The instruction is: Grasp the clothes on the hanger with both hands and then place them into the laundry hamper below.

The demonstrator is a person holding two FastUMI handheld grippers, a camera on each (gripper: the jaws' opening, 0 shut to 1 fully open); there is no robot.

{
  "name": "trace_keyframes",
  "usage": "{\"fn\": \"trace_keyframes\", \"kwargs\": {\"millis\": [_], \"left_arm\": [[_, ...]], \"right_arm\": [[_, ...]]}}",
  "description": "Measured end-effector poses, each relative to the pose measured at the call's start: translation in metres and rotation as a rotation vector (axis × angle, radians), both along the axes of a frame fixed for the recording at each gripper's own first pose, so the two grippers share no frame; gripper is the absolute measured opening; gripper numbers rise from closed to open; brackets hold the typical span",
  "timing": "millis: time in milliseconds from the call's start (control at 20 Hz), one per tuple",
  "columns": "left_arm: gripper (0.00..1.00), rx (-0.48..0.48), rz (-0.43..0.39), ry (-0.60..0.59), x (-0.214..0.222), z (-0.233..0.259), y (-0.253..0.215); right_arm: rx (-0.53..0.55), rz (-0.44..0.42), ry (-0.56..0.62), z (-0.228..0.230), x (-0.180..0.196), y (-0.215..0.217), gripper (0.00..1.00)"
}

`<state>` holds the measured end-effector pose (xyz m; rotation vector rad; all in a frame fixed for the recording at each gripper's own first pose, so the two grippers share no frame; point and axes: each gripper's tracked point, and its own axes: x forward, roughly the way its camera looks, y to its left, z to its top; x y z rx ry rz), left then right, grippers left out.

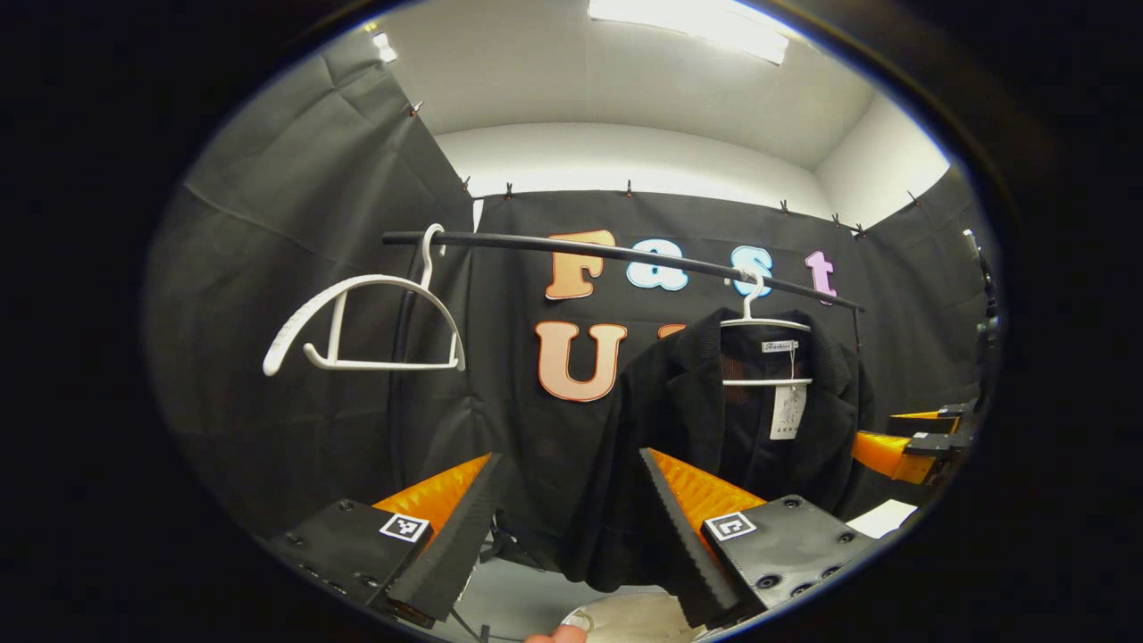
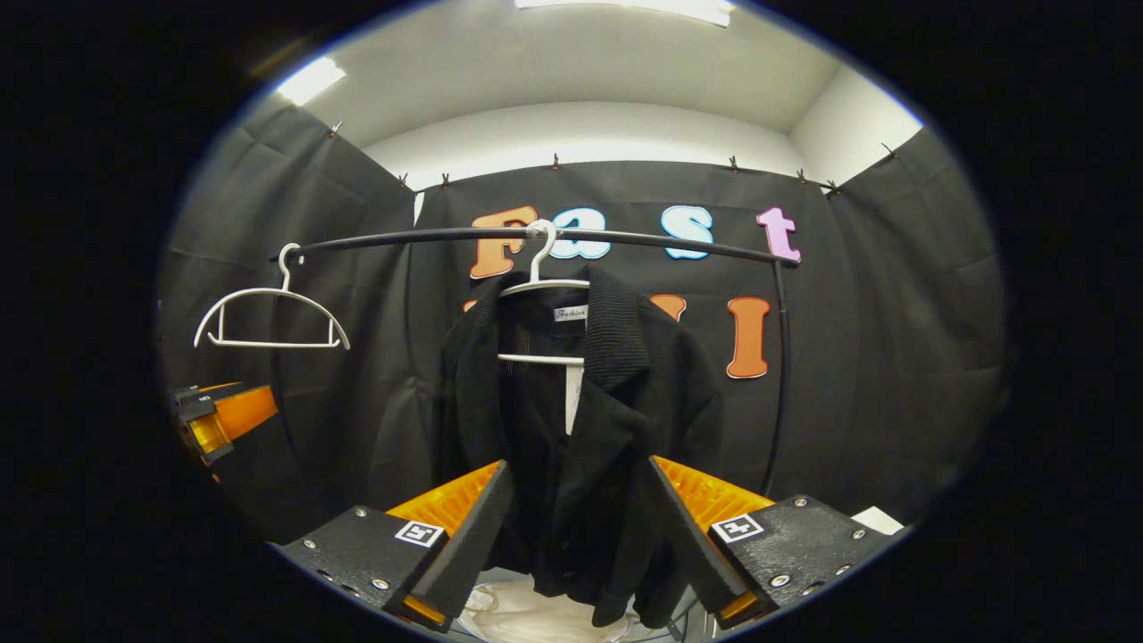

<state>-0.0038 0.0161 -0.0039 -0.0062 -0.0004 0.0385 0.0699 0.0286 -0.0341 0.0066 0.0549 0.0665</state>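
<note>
A black jacket (image 2: 580,446) hung on a hanger (image 2: 542,295) ahead of both spread grippers (image 1: 567,527) (image 2: 580,536); hamper (image 2: 527,616) below held white cloth.

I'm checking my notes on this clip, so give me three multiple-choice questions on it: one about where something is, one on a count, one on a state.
1. Where is the black jacket?
A. On a white hanger on the rail
B. In the hamper
C. On the floor

2. How many white hangers are on the rail?
A. One
B. Two
C. Three

3. How do the right gripper's fingers stand?
A. Shut on the jacket
B. Shut on the rail
C. Open, holding nothing

Answers:
1. A, the jacket hangs from the hanger hooked over the rail.
2. B, an empty hanger hangs left of the one with the jacket.
3. C, in the right gripper view its fingers stand apart with the jacket beyond them, ungrasped.
</note>
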Motion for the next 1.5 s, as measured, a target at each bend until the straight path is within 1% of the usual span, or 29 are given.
{"fn": "trace_keyframes", "kwargs": {"millis": [50, 150, 200, 250, 300, 400, 450, 500, 550, 600, 650, 700, 800, 850, 900, 950, 1000, 1050, 1100, 1200, 1250, 1300, 1350, 1400, 1450, 1500], "left_arm": [[0.96, -0.001, 0.008, 0.0, -0.003, 0.0, 0.004], [0.96, 0.004, 0.024, -0.004, -0.006, 0.002, 0.01], [0.96, 0.01, 0.036, -0.006, -0.008, 0.002, 0.015], [0.93, 0.017, 0.047, -0.007, -0.01, 0.002, 0.019], [0.92, 0.027, 0.059, -0.01, -0.013, 0.004, 0.022], [0.92, 0.044, 0.076, -0.019, -0.018, 0.006, 0.029], [0.96, 0.047, 0.081, -0.021, -0.019, 0.006, 0.03], [0.96, 0.045, 0.081, -0.02, -0.02, 0.006, 0.03], [0.96, 0.041, 0.082, -0.017, -0.022, 0.006, 0.031], [0.92, 0.037, 0.084, -0.016, -0.023, 0.005, 0.031], [0.96, 0.035, 0.084, -0.016, -0.025, 0.004, 0.031], [0.93, 0.033, 0.083, -0.017, -0.026, 0.004, 0.032], [0.93, 0.035, 0.082, -0.018, -0.026, 0.005, 0.031], [0.93, 0.035, 0.082, -0.02, -0.025, 0.005, 0.032], [0.93, 0.032, 0.082, -0.02, -0.025, 0.005, 0.032], [0.93, 0.029, 0.081, -0.018, -0.023, 0.003, 0.033], [0.93, 0.026, 0.079, -0.017, -0.022, 0.001, 0.032], [0.93, 0.022, 0.076, -0.015, -0.021, 0.0, 0.031], [0.93, 0.017, 0.072, -0.014, -0.019, 0.0, 0.031], [0.93, 0.005, 0.054, -0.015, -0.014, -0.001, 0.027], [1.0, -0.001, 0.044, -0.014, -0.012, -0.003, 0.025], [0.96, -0.006, 0.031, -0.011, -0.009, -0.005, 0.021], [0.96, -0.01, 0.015, -0.01, -0.003, -0.004, 0.017], [0.96, -0.018, -0.006, -0.012, 0.004, -0.002, 0.01], [0.96, -0.027, -0.033, -0.016, 0.012, -0.001, 0.001], [0.96, -0.036, -0.058, -0.019, 0.019, -0.001, -0.008]], "right_arm": [[0.006, -0.001, 0.01, -0.003, 0.012, 0.002, 0.93], [0.029, -0.009, 0.024, -0.012, 0.039, 0.004, 0.93], [0.024, -0.027, 0.031, -0.018, 0.052, 0.001, 0.93], [0.011, -0.065, 0.04, -0.025, 0.063, -0.008, 0.93], [0.005, -0.096, 0.042, -0.03, 0.074, -0.017, 0.93], [0.007, -0.129, 0.052, -0.037, 0.097, -0.022, 0.93], [0.0, -0.155, 0.058, -0.04, 0.106, -0.025, 0.93], [-0.01, -0.185, 0.057, -0.042, 0.114, -0.03, 0.93], [-0.019, -0.204, 0.054, -0.042, 0.119, -0.032, 0.94], [-0.03, -0.222, 0.05, -0.044, 0.125, -0.035, 0.93], [-0.042, -0.235, 0.049, -0.046, 0.129, -0.037, 0.93], [-0.055, -0.24, 0.049, -0.047, 0.132, -0.037, 0.94], [-0.09, -0.253, 0.041, -0.049, 0.135, -0.042, 0.94], [-0.104, -0.254, 0.035, -0.049, 0.136, -0.043, 0.88], [-0.117, -0.251, 0.029, -0.049, 0.136, -0.045, 0.96], [-0.133, -0.249, 0.021, -0.049, 0.135, -0.047, 0.9], [-0.151, -0.249, 0.016, -0.049, 0.135, -0.05, 0.88], [-0.169, -0.247, 0.014, -0.051, 0.135, -0.052, 0.75], [-0.186, -0.249, 0.012, -0.051, 0.135, -0.056, 0.7], [-0.208, -0.256, 0.01, -0.049, 0.132, -0.064, 0.53], [-0.207, -0.25, 0.013, -0.049, 0.131, -0.065, 0.45], [-0.192, -0.236, 0.014, -0.049, 0.128, -0.063, 0.33], [-0.172, -0.221, 0.017, -0.047, 0.126, -0.061, 0.31], [-0.156, -0.212, 0.018, -0.045, 0.123, -0.061, 0.21], [-0.146, -0.207, 0.017, -0.043, 0.12, -0.061, 0.07], [-0.141, -0.205, 0.018, -0.04, 0.115, -0.061, 0.13]]}}
